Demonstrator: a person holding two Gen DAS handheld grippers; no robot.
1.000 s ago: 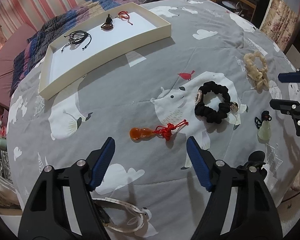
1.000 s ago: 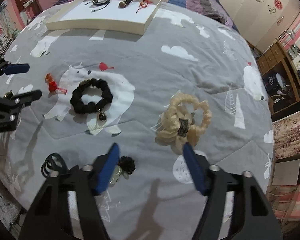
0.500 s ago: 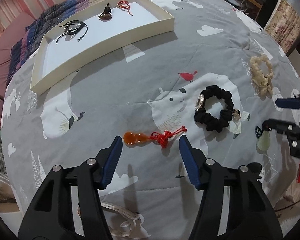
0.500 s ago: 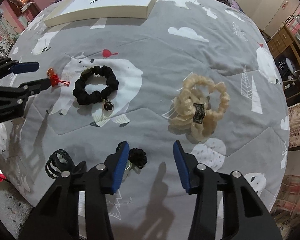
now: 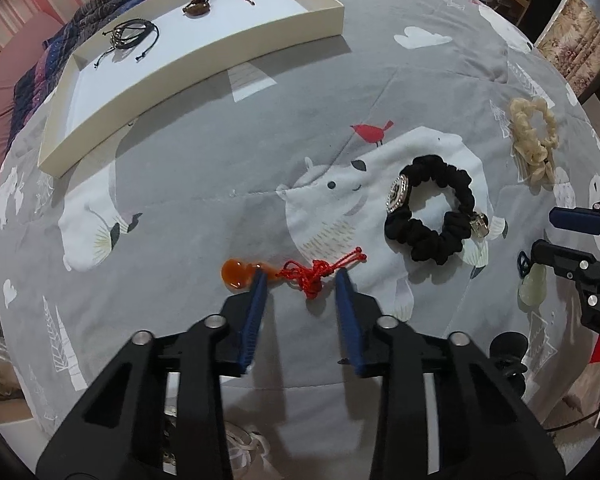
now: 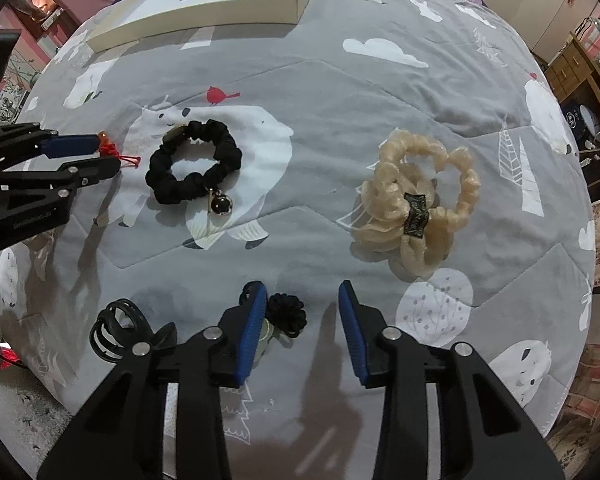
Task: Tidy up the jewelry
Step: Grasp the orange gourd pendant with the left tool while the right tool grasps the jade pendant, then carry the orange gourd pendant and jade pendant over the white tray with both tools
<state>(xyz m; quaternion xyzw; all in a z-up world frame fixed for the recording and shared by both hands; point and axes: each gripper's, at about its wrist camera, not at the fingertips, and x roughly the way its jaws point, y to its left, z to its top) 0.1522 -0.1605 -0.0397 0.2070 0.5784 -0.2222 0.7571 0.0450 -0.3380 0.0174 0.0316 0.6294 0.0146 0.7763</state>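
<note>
orange gourd charm (image 5: 238, 273) w/ red knotted cord (image 5: 313, 274) lies on the bed quilt (image 5: 228, 168). bead prob hard, slick, light; cord soft, so grab at the knot. left hand-held gripper (image 5: 300, 280) has been closing, still apart, cord between, not pinched. right hand-held gripper (image 6: 302, 300) also narrowing, apart, beside a black-knot charm (image 6: 286, 315).

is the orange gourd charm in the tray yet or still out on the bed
Out. The orange gourd charm lies on the grey quilt, well short of the tray, with the left gripper astride its red knot.
</note>
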